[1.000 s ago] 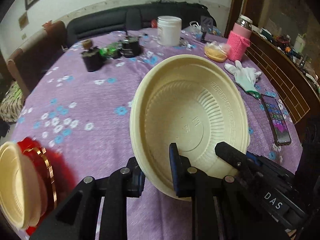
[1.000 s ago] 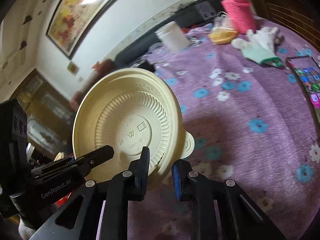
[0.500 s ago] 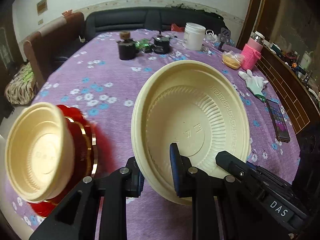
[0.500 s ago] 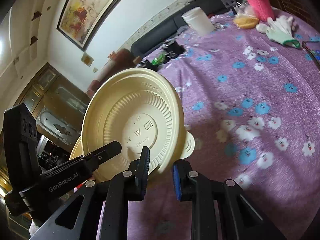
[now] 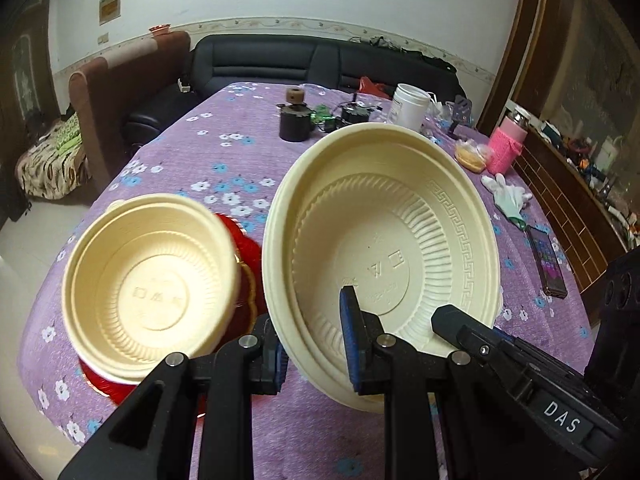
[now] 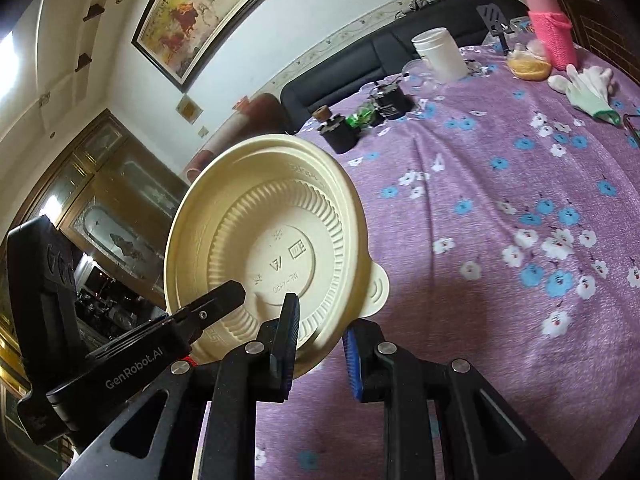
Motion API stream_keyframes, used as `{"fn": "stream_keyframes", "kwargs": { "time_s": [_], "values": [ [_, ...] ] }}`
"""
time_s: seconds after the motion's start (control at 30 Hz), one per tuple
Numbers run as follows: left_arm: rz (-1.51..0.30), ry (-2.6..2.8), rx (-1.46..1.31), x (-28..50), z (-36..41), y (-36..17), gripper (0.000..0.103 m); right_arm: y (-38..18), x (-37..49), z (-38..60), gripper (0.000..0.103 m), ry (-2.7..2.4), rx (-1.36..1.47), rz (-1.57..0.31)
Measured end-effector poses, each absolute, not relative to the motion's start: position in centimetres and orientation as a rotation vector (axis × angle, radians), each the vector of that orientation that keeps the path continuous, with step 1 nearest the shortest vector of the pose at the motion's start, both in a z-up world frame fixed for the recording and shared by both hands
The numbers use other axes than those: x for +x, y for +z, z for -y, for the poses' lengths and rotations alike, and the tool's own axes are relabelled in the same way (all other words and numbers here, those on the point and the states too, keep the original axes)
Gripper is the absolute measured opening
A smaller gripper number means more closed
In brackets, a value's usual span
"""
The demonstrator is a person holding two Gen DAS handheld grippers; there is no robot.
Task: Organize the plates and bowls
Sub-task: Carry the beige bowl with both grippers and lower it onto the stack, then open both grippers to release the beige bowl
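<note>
Both grippers grasp the same cream bowl [image 5: 384,248], held tilted above the purple flowered tablecloth [image 5: 224,160]. The left gripper [image 5: 314,344] is clenched on the near rim, one blue pad inside the bowl and one under it; in the right wrist view the right gripper [image 6: 320,344] pinches the lower rim of the same bowl [image 6: 272,240], seen there from its underside, close by the small tab at its 4 o'clock edge. In the left wrist view the target appears to be the second cream bowl [image 5: 150,288], which sits open side up on a red plate [image 5: 248,256] near the table's edge. That stack lies at about 9 o'clock from the held bowl, just beside it with their rims nearly meeting. The left gripper is the nearer of the two to it. Both bowls are round, so no long axis matters; what counts is that the carried bowl tips toward the camera while the resting one lies nearly level, so it would probably need levelling and a shift toward 9 o'clock before it could nest. Readable writing: "DAS" in white on the right gripper's body [image 5: 560,416], "GenRobot.AI" on the left gripper's body [image 6: 132,368], and moulded marks on both bowl bases, too faint to read surely.
</note>
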State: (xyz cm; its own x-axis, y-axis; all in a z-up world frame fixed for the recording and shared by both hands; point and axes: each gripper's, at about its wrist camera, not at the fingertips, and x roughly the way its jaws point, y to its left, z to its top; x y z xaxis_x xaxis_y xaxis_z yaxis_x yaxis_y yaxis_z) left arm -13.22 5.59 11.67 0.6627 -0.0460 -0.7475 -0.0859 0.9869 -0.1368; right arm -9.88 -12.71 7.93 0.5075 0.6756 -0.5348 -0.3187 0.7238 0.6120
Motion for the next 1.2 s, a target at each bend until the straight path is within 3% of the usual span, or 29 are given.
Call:
{"fn": "stream_keyframes", "kwargs": {
  "time_s": [0.63, 0.93, 1.2],
  "values": [
    [-0.813, 0.16, -0.32, -15.5, -17.2, 12.8, 0.021, 11.4, -8.8, 0.7, 0.023, 0.742, 0.287, -0.86],
    [-0.835, 0.225, -0.35, -16.0, -20.8, 11.7, 0.022, 10.3, -8.2, -4.3, 0.024, 0.768, 0.21, -0.904],
    [-0.849, 0.208, -0.366, -15.6, -21.1, 11.0, 0.041, 9.7, -7.9, -5.5, 0.024, 0.754, 0.151, -0.921]
  ]
}}
